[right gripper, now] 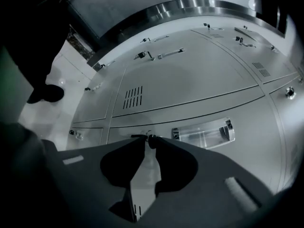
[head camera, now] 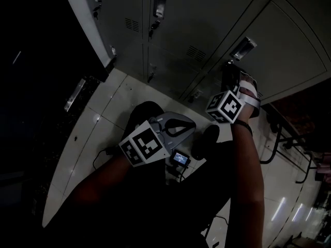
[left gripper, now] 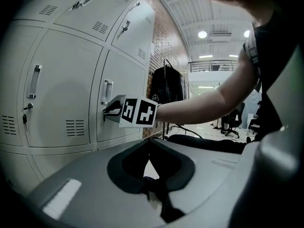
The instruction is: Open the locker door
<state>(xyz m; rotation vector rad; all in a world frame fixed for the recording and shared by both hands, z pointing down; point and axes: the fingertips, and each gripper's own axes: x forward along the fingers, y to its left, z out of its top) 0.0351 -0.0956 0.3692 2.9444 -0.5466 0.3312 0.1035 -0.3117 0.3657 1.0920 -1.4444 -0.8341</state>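
Note:
Grey metal lockers [head camera: 207, 19] fill the far side of the head view. My right gripper [head camera: 231, 68] reaches to one closed door [right gripper: 199, 99], just under its recessed metal handle [right gripper: 203, 132]. Its tips [right gripper: 146, 137] stand slightly apart at the small lock [right gripper: 149, 136] beside the handle, gripping nothing that I can see. From the left gripper view, the right gripper [left gripper: 106, 110] touches the door below the handle [left gripper: 106, 91]. My left gripper [head camera: 187, 126] hangs low over the person's lap, shut and empty, its tips [left gripper: 149, 144] pointing at the lockers.
Another locker door [head camera: 90, 25] stands open at the far left, dark behind it. The person's shoes [head camera: 204, 141] rest on the pale tiled floor [head camera: 88, 138]. A cable [head camera: 101, 156] lies by the left foot. Chairs [head camera: 282, 138] stand at the right, a coat rack [left gripper: 166, 82] past the lockers.

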